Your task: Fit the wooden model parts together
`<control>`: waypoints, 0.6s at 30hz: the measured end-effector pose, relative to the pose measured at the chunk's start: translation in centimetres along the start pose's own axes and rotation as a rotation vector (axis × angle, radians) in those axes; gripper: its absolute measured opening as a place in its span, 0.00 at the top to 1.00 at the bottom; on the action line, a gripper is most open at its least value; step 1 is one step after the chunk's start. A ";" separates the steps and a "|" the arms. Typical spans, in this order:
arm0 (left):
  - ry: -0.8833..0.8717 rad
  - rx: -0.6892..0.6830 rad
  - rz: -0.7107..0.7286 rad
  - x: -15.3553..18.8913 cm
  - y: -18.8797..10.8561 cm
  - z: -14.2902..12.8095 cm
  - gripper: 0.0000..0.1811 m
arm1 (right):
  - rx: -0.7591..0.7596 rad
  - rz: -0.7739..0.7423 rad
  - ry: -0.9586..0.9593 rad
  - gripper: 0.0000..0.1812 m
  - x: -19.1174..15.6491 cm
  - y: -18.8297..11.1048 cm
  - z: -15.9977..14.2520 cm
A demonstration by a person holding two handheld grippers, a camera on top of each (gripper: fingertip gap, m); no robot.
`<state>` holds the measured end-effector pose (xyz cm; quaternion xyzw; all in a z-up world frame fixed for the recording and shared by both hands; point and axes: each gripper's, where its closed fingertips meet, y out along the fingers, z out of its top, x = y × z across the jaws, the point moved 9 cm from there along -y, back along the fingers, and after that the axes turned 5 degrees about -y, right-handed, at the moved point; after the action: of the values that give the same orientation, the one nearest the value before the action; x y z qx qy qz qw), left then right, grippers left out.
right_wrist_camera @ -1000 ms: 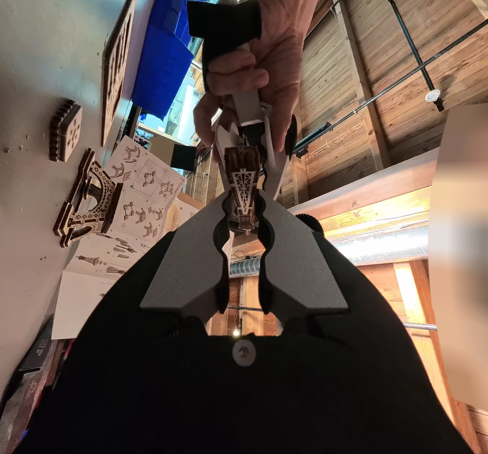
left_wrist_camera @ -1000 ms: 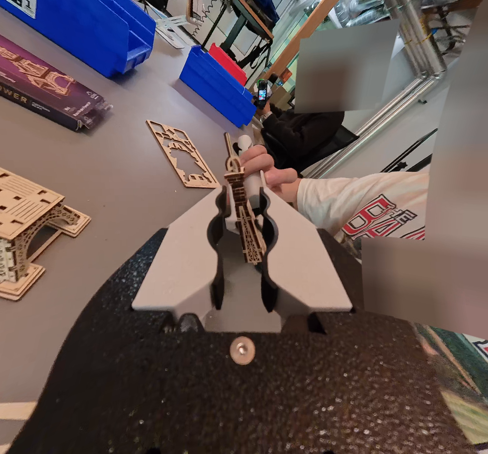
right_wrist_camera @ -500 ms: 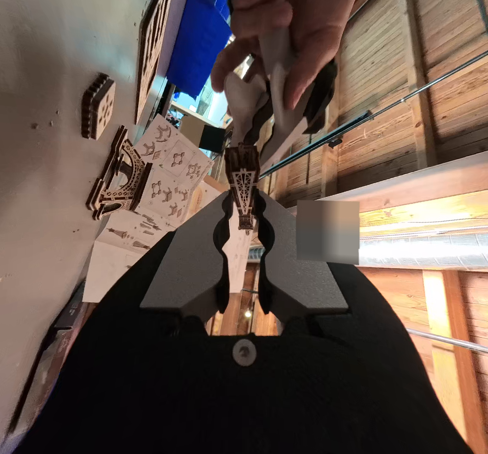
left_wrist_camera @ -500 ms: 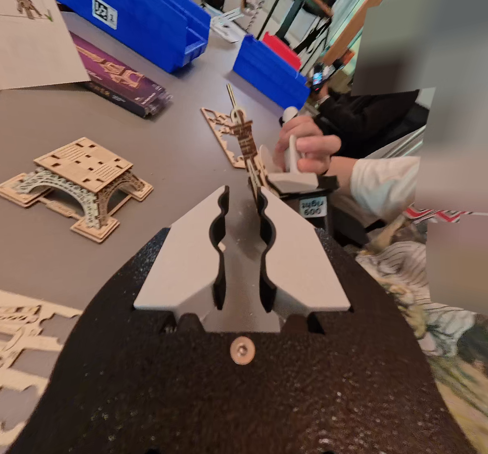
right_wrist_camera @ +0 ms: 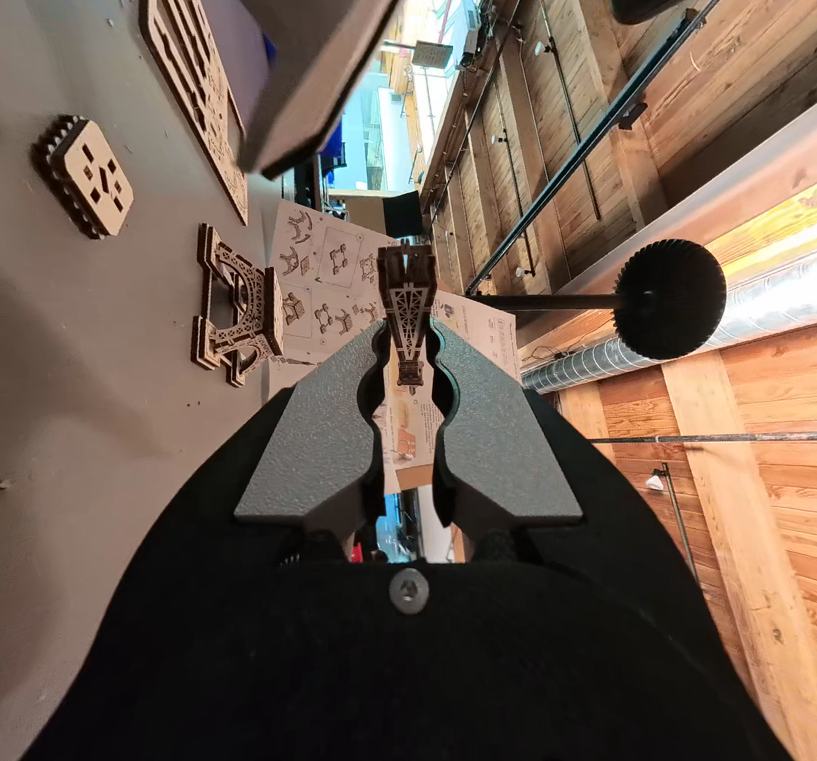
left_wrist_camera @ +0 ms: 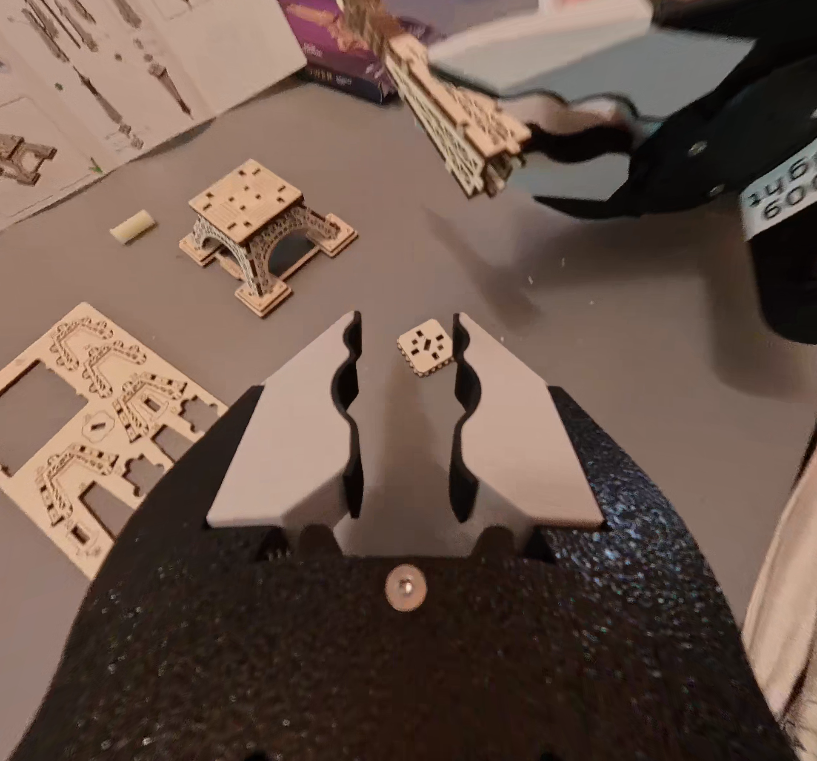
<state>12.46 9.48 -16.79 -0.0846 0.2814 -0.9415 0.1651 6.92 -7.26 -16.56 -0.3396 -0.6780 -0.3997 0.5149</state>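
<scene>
Two grippers: the right gripper [right_wrist_camera: 406, 333] has its fingers clamped on the tower spire [right_wrist_camera: 406, 319]; the left gripper [left_wrist_camera: 404, 342], fingers apart, frames the square plate [left_wrist_camera: 425, 353] on the counter [left_wrist_camera: 619, 386]. Centre the plate before closing.

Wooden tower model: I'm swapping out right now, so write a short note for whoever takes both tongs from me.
Left tongs: open, empty, hanging over the small square plate on the table.
Right tongs: shut on the tower spire, held in the air.
Arched tower base: standing assembled on the table, nothing on top.
Left to do: the plate and the spire probably go onto the base; neither is fitted yet.
</scene>
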 end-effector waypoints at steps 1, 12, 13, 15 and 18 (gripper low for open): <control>0.005 -0.027 0.031 0.4 0.3 -0.4 0.78 | 0.003 0.005 0.021 0.93 -0.1 0.0 0.0; -0.148 -0.189 0.196 3.3 1.7 -2.8 0.73 | -0.114 0.094 0.099 0.93 -1.4 0.9 -1.4; -0.151 -0.186 0.206 3.4 1.9 -2.8 0.73 | -0.116 0.099 0.095 0.93 -1.5 0.9 -1.4; -0.155 -0.174 0.218 3.5 2.2 -2.7 0.76 | -0.118 0.107 0.097 0.93 -1.6 1.1 -1.4; -0.161 -0.166 0.214 3.5 2.8 -2.4 0.79 | -0.114 0.119 0.101 0.93 -1.8 1.1 -1.3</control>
<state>9.35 7.27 -20.11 -0.1427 0.3516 -0.8822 0.2787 8.89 -7.99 -17.93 -0.3874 -0.6059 -0.4232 0.5510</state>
